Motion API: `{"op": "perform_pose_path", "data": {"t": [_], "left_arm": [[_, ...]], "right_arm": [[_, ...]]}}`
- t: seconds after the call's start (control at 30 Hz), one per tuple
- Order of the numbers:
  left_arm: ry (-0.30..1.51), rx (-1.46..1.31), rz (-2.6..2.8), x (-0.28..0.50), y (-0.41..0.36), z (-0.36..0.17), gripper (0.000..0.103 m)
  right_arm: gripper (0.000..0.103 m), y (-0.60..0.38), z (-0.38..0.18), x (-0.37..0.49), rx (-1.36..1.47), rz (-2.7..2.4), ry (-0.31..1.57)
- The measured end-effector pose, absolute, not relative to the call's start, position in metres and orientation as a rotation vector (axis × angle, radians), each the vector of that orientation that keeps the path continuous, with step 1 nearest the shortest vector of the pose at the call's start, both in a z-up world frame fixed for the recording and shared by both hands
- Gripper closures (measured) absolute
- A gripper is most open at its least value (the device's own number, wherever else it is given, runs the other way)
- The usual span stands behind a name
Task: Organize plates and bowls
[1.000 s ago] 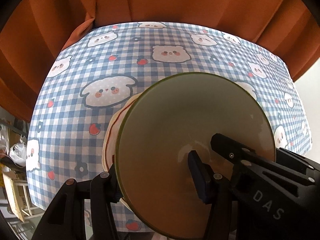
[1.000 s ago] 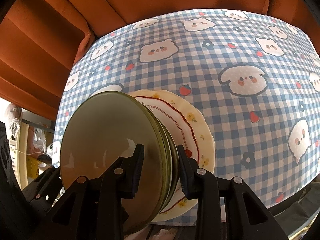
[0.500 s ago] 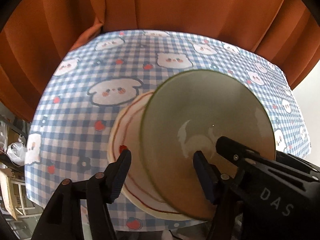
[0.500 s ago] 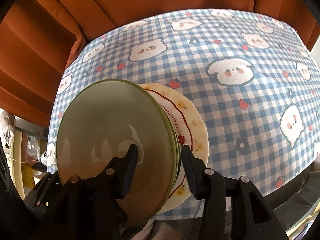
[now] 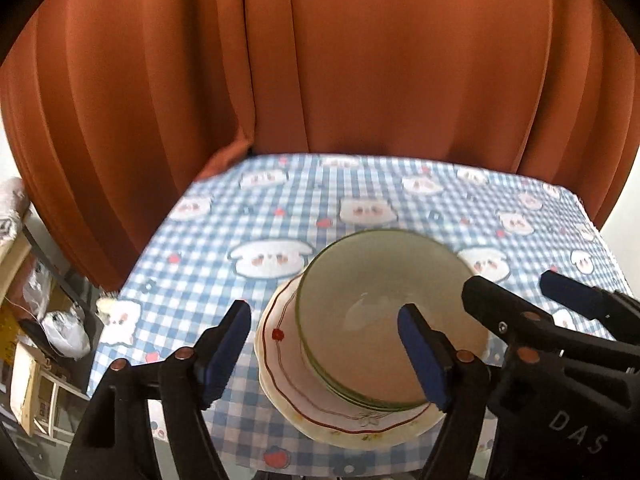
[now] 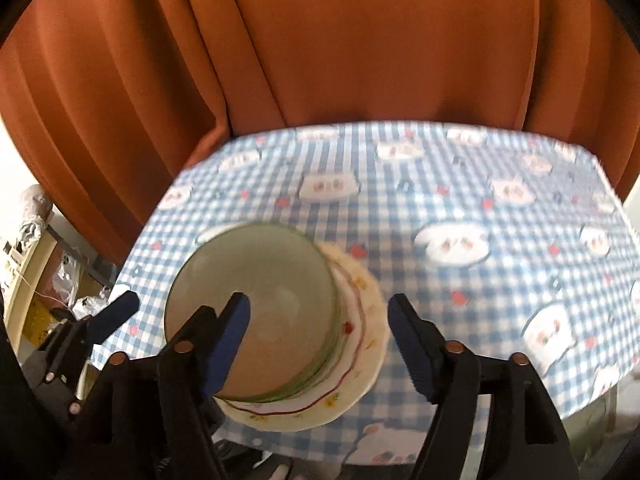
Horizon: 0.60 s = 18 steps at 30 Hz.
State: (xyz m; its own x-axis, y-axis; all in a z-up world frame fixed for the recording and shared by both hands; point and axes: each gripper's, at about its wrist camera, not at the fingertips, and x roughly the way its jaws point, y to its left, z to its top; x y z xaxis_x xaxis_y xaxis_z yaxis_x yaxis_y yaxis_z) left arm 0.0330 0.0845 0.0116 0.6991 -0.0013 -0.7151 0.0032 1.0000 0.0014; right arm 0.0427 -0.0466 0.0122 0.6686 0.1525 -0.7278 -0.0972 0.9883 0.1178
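1. Green-rimmed plates [image 5: 384, 320] are sitting stacked on the cream floral plate [image 5: 288, 364], near the six o'clock edge of the checked surface [image 5: 400, 204]; I count several green rims but cannot tell how many.
2. I am seeing the left claw [image 5: 326, 344] spread wide with nothing in it, its pads standing off either side of the stack.
3. The right claw [image 6: 318, 340] is likewise gaping and empty; in the left view it is showing at three o'clock [image 5: 532, 300].
4. I am judging the stack as set down and this step as the retreat.
5. To do it well, I am planning to draw both claws straight back toward six o'clock, keeping the pads clear of the rims, since the stack is sitting close to the surface's edge and a nudge could tip it off.
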Motion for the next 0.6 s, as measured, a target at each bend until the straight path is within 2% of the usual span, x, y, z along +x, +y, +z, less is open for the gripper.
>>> {"op": "perform_pose_path", "data": {"t": [0.07,0.2,0.37,0.6], "left_arm": [[0.770,-0.004,0.013,0.024,0.078,0.015,0.015],[0.731,-0.017,0.006,0.004,0.059,0.013,0.012],[0.711,-0.004,-0.018,-0.020,0.028,0.003,0.007],[0.718,-0.001,-0.053,-0.045,-0.004,-0.013,0.007]], "right_arm": [[0.019,-0.054,0.017,0.033,0.057,0.138,0.785],[0.013,-0.083,0.021,0.008,0.039,0.116,0.712],[0.012,-0.126,0.011,-0.016,0.045,0.064,0.702],[0.012,-0.184,-0.013,-0.053,0.060,-0.010,0.678]]}}
